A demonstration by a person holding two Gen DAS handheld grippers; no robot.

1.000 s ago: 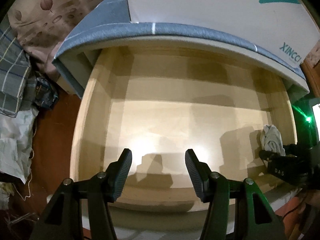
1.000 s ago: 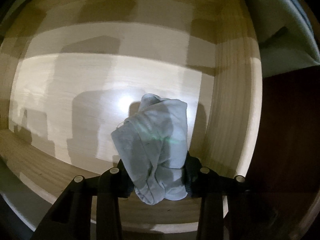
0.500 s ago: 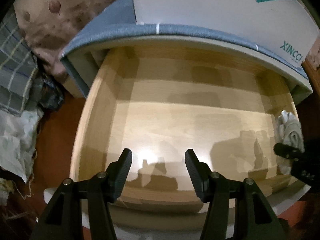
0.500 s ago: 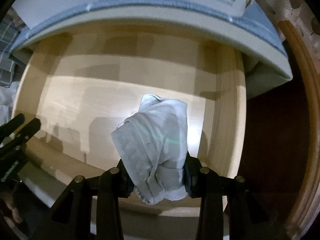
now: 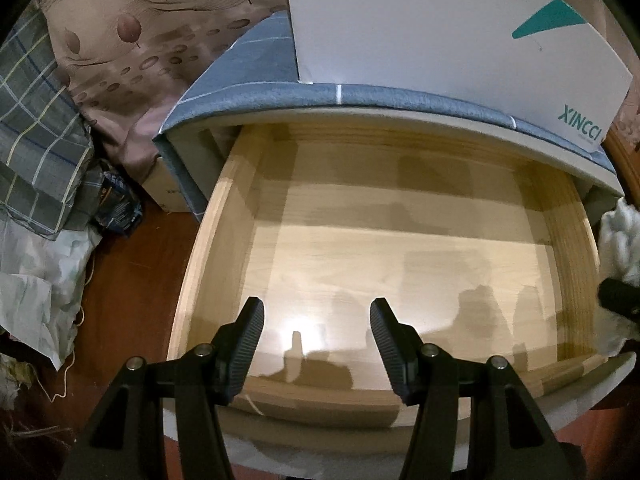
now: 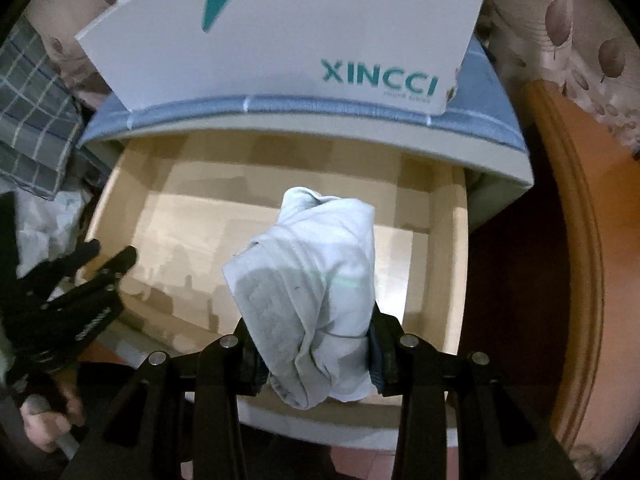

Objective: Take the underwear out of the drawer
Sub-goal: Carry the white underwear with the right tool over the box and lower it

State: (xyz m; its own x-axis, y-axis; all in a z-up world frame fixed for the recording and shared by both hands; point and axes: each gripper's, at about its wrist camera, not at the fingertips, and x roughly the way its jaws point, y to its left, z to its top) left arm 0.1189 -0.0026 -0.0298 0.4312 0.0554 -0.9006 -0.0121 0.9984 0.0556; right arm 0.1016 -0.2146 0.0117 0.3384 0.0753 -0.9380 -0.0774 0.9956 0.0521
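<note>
Dim, warm-lit bedroom clutter surrounds the pale wooden drawer (image 6: 448, 272) that stands pulled out below me, its bare bottom catching a bright glare. Between the pads of my right claw (image 6: 314, 346) sits the bundled white cotton underwear (image 6: 312, 280), pinched at its lower part on both sides, the crumpled upper end rising ahead of the fingertips. It hangs above the drawer's open box, clear of the wood, toward the right-hand wall.

My left claw (image 5: 316, 334) hovers over the drawer's near front edge with its ribbed black pads apart and nothing between them. From that claw, the underwear shows only as a white wad (image 5: 620, 236) at the far right, beyond the drawer's right wall, with a bit of the right claw's black finger beneath it. From the right claw, the left one (image 6: 114, 254) lies low to the left, over the drawer's near left corner, with a hand (image 6: 44, 424) gripping its handle.

Ahead of both claws a blue-grey fabric-covered cabinet top (image 5: 400, 94) overhangs the drawer's back, carrying a white cardboard box printed XINCCI in teal (image 6: 304, 40). Left of the left claw lie a grey plaid cloth (image 5: 36, 148), a brown leaf-patterned cloth (image 5: 152, 40) and the red-brown floor (image 5: 136, 280).
</note>
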